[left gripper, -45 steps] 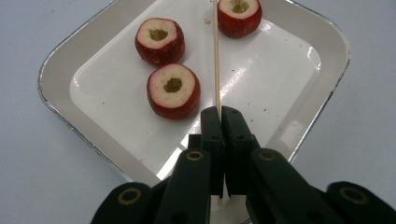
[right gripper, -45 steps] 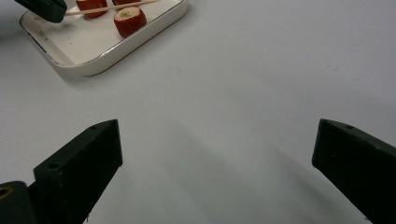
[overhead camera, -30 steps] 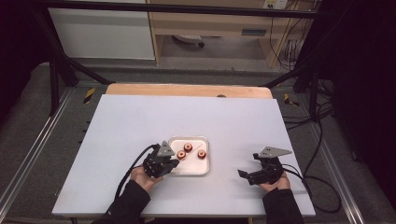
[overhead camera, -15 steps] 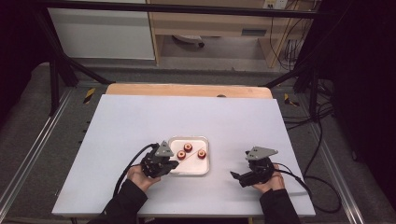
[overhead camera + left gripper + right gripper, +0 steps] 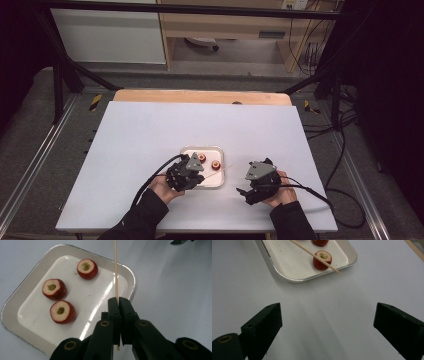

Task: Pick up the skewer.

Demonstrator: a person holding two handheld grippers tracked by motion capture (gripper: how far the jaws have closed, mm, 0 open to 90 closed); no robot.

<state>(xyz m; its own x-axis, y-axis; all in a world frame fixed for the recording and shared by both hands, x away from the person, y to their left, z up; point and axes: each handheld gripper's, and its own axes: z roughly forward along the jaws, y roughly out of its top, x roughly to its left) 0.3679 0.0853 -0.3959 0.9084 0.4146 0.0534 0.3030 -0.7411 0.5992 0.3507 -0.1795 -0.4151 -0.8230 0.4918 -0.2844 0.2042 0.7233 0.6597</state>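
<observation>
1. behind the work surface a dim room shows a pale cabinet front (image 5: 107, 35), a wooden shelf unit (image 5: 235, 30) and cables (image 5: 345, 165) trailing over the grey floor at the right.
2. white table (image 5: 150, 130) fills the middle of the high view, with a strip of bare wood (image 5: 200, 96) along its far edge.
3. a person's two dark-sleeved forearms come in from the bottom of the high view, each hand wrapped around a black gripper.
4. white tray (image 5: 30, 293) with rounded corners and a silvery rim lies near the table's middle, just ahead of the left hand.
5. left gripper (image 5: 118, 300) hangs over the tray's near right corner; its jaws are pressed together on a thin wooden skewer (image 5: 116, 270), which runs straight out past the tips over the tray's edge, with a short end poking out below the jaws.
6. right gripper (image 5: 241, 190) sits well to the right of the tray, above bare table; its jaws stand wide apart with nothing between them and have just been closing a little.
7. three red cored fruit slices (image 5: 60, 311) with pale flesh and hollow centres rest cut face up on the tray, apart from one another and to the left of the skewer in the left gripper view.
8. in the right gripper view the skewer's pointed tip (image 5: 338, 272) reaches just past the tray's rim, crossing in front of one slice.
</observation>
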